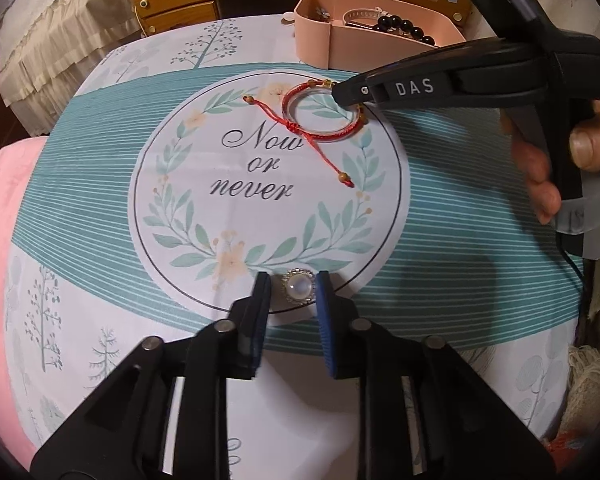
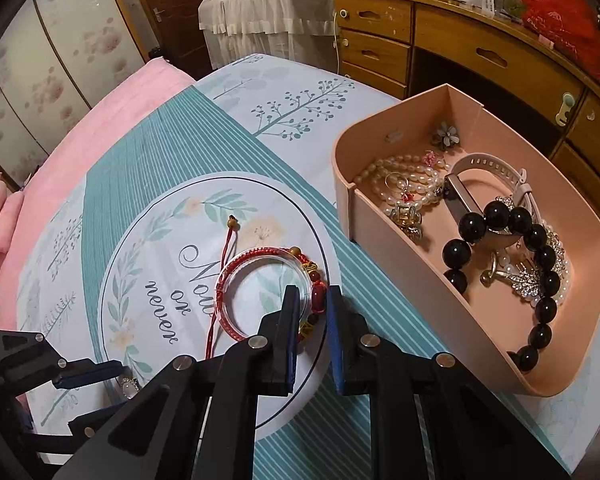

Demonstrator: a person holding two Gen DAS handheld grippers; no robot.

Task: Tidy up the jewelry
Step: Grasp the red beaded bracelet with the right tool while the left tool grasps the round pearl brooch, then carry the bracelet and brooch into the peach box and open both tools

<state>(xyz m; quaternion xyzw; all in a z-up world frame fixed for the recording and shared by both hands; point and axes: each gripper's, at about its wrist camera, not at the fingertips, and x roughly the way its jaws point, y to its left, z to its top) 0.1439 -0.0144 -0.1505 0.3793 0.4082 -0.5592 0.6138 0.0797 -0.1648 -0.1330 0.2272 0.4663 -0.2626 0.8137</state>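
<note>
A round pearl brooch with a sparkly rim lies on the printed cloth, between the fingertips of my left gripper. The blue pads sit against its sides. In the right wrist view the same left gripper shows at the lower left with the brooch at its tips. A red cord bracelet wrapped round a clear ring lies flat on the cloth. My right gripper straddles the bracelet's beaded side, one finger inside the ring and one outside, and is shut on the beads. From the left wrist view the right gripper comes down onto the bracelet.
A pink organiser box stands right of the bracelet and holds pearls, a black bead bracelet, a watch band and brooches. It also stands behind the bracelet as the pink box. A hand holds the right gripper. Wooden drawers stand behind.
</note>
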